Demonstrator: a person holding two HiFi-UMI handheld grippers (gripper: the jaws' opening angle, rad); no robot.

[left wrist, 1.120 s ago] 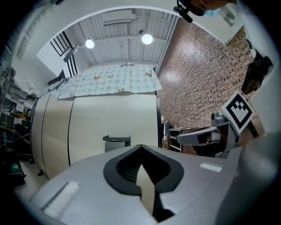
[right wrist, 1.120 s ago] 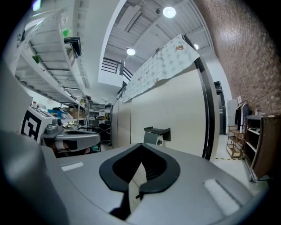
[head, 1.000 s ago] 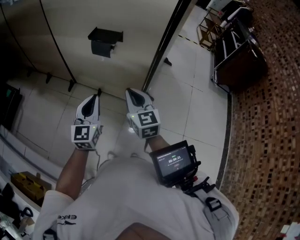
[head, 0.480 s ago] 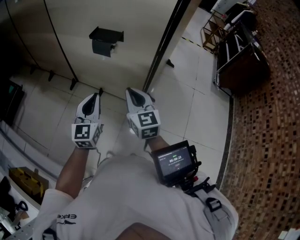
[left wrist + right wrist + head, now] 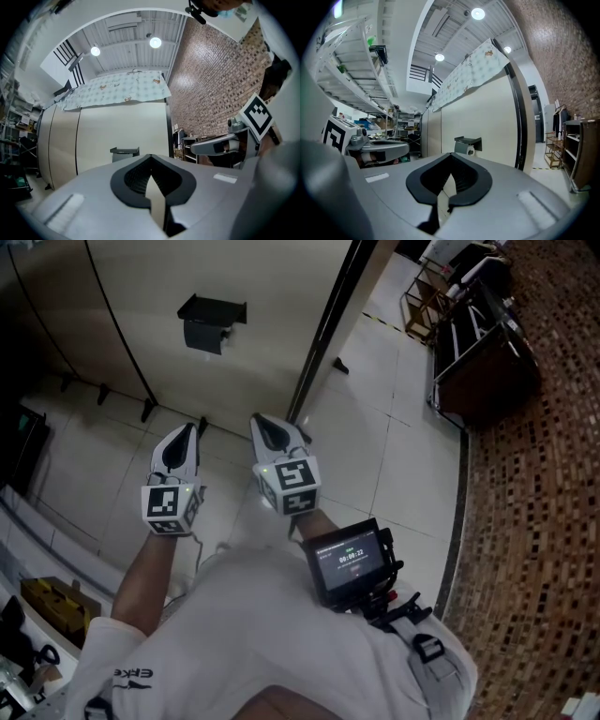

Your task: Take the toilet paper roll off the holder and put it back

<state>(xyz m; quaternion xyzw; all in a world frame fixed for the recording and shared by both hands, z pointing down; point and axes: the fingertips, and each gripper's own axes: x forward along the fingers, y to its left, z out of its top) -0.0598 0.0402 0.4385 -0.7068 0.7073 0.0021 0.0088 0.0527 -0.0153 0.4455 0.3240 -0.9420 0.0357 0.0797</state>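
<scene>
Far ahead on the partition wall, the toilet paper roll [image 5: 470, 151] sat in its holder [image 5: 211, 320], axis apparently level along the wall, well apart from the left gripper [image 5: 186, 432] and right gripper [image 5: 269, 425], both pressed together, empty and about equally distant.

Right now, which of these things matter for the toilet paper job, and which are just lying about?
Part of the job:
- toilet paper holder on the wall panel
- toilet paper roll on it
- left tool and right tool, both shut, empty

Just around:
- dark cart
- small screen on the person
- yellowish box
</scene>
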